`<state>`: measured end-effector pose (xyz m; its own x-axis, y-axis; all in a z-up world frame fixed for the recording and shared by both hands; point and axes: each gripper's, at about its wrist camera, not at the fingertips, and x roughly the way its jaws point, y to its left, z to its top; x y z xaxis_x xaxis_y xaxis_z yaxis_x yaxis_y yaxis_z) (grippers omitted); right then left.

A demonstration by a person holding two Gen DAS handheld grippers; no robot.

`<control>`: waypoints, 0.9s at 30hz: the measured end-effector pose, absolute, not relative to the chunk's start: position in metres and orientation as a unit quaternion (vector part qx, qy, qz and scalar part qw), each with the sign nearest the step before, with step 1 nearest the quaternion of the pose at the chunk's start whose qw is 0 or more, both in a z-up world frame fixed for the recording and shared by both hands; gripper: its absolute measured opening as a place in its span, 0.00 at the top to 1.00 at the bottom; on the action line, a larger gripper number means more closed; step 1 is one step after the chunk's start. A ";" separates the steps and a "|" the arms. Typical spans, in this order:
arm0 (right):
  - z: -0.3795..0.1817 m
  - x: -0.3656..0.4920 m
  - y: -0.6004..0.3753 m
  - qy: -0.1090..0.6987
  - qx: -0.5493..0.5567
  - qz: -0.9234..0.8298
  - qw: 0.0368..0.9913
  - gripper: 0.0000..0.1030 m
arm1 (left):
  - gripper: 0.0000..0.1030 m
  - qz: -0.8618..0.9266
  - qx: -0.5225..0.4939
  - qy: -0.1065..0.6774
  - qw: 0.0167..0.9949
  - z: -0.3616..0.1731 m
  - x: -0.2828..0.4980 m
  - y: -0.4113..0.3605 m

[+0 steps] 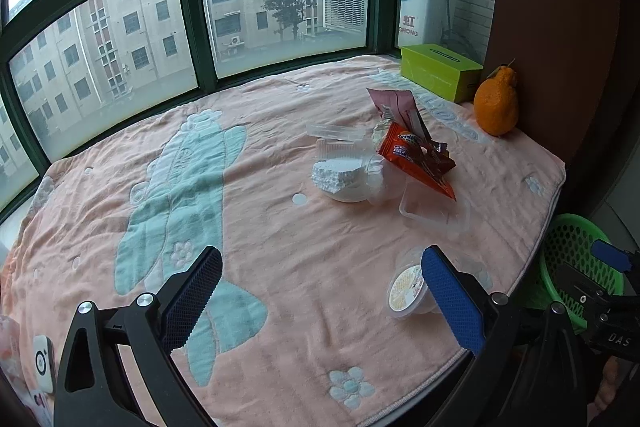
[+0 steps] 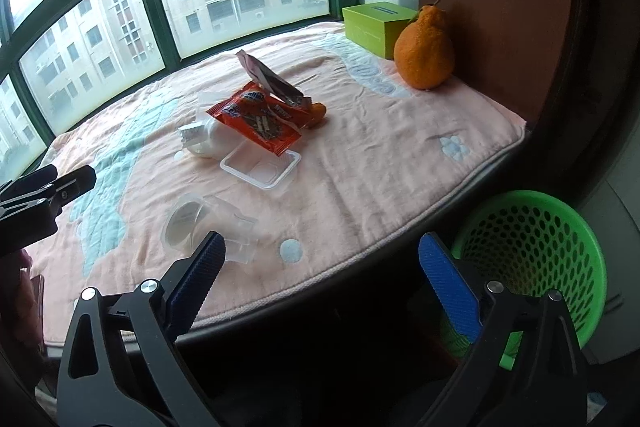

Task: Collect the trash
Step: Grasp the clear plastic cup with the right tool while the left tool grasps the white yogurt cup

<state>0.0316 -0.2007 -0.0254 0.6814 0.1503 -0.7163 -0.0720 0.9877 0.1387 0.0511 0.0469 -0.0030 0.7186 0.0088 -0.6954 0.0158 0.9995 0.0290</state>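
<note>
Trash lies on a pink towel-covered table [image 1: 280, 227]: an orange snack wrapper [image 1: 416, 157] [image 2: 256, 125], a pink wrapper [image 1: 394, 107] [image 2: 266, 77], a white foam piece in a bowl [image 1: 340, 179] [image 2: 200, 141], a clear plastic tray [image 1: 434, 211] [image 2: 260, 167], and a clear jelly cup on its side [image 1: 406, 291] [image 2: 188, 223]. A green mesh bin [image 2: 532, 259] [image 1: 576, 267] stands on the floor past the table's right edge. My left gripper [image 1: 320, 307] is open and empty over the near table, the cup by its right finger. My right gripper [image 2: 320, 287] is open and empty at the table's front edge, left of the bin.
A green box [image 1: 438, 71] [image 2: 378, 27] and an orange citrus fruit [image 1: 496, 103] [image 2: 424, 51] sit at the far right by a brown wall. Windows run along the back. A phone [image 1: 42, 363] lies at the near left.
</note>
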 end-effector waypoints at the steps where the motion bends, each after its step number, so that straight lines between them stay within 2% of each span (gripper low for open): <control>1: -0.026 0.033 -0.198 0.396 0.051 0.065 0.914 0.08 | 0.06 -0.001 0.017 0.375 0.927 -0.004 0.051 0.049; 22: -0.073 0.070 -0.144 0.458 0.097 0.135 0.873 0.30 | 0.07 -0.029 -0.001 0.383 0.923 -0.020 0.040 0.082; 27: -0.082 0.078 -0.147 0.471 0.125 0.140 0.862 0.39 | 0.09 -0.060 -0.007 0.390 0.919 -0.024 0.040 0.079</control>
